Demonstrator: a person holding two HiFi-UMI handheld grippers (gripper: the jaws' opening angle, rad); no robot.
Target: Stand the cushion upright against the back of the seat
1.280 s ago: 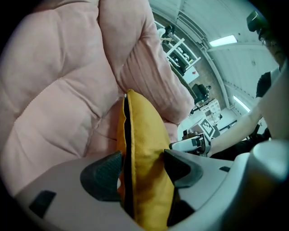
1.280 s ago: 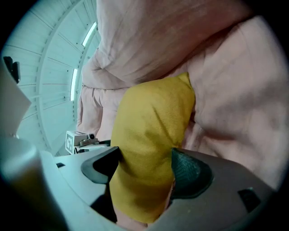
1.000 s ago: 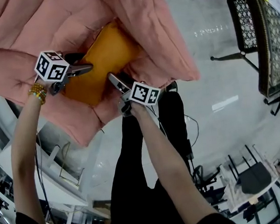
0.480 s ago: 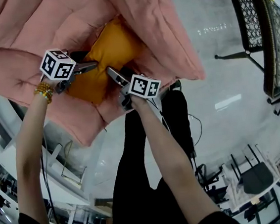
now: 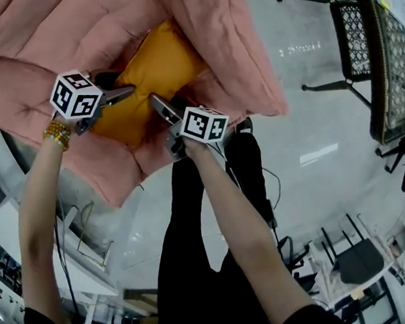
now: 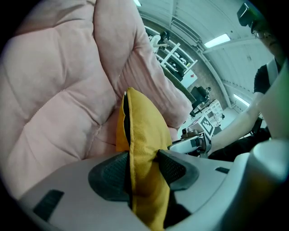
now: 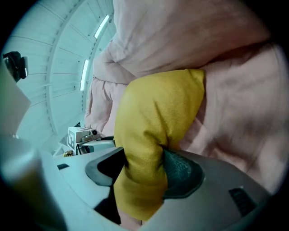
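Head view: both tongs [image 5: 129,93] [image 5: 155,100] tight on cushion [image 5: 158,67]

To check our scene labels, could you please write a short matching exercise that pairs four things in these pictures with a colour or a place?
Things:
1. cushion
2. seat padding
3. bead bracelet
4. metal chair

Colour or place:
A. pink
B. stands on the pale floor, upper right in the head view
C. yellow-orange
D. worn around the person's left wrist

Pairs: 1-C, 2-A, 3-D, 4-B
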